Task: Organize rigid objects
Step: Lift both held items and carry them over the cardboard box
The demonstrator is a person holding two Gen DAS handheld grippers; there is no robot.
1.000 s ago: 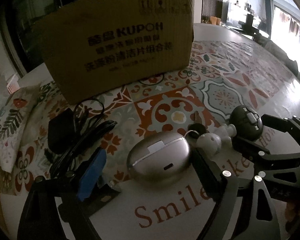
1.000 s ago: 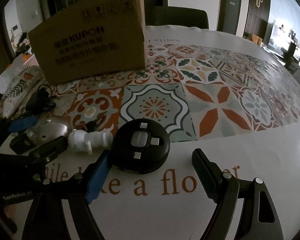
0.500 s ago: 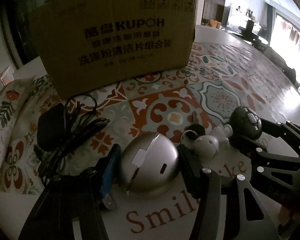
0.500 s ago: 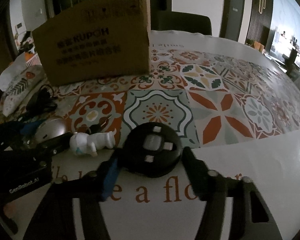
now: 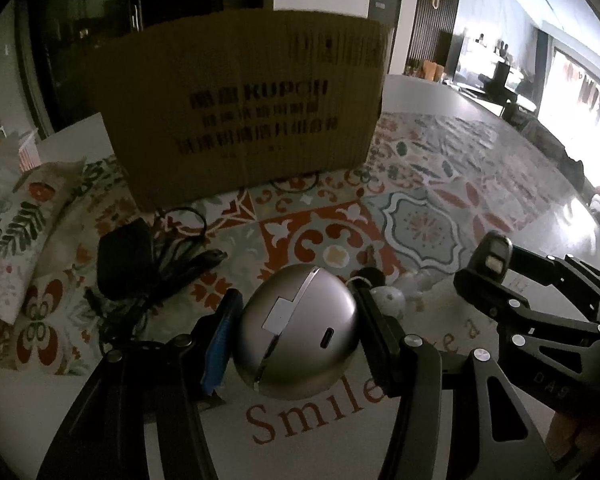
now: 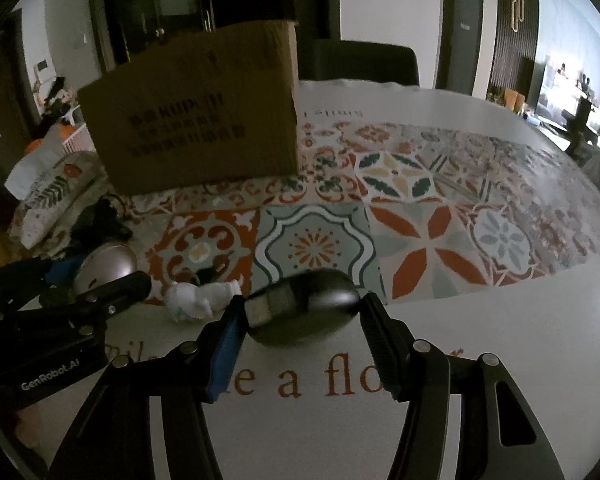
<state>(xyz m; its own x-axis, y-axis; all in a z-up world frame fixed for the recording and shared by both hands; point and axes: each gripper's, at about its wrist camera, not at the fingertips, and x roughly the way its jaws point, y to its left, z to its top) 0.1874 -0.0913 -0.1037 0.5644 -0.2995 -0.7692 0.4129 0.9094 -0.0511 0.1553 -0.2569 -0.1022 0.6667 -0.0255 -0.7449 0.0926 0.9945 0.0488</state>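
Note:
My left gripper [image 5: 296,320] is shut on a silver egg-shaped case [image 5: 298,332] and holds it tipped up, a little above the table. My right gripper [image 6: 300,320] is shut on a black round cable reel [image 6: 304,308], also lifted and tilted. It shows in the left wrist view [image 5: 494,256] too. A small white astronaut figure [image 6: 198,298] lies on the cloth between the two grippers. The brown cardboard box [image 5: 244,120] stands behind, its printed side towards me.
A black charger with tangled cable [image 5: 140,264] lies left of the silver case. A floral pouch [image 5: 16,224] lies at the far left. The patterned tablecloth [image 6: 440,208] stretches to the right. A dark chair [image 6: 364,64] stands behind the table.
Both grippers closed on their objects and lifted them: the left on the silver case, the right on the black reel, which now tilts edge-on. Both moved closer to the box.

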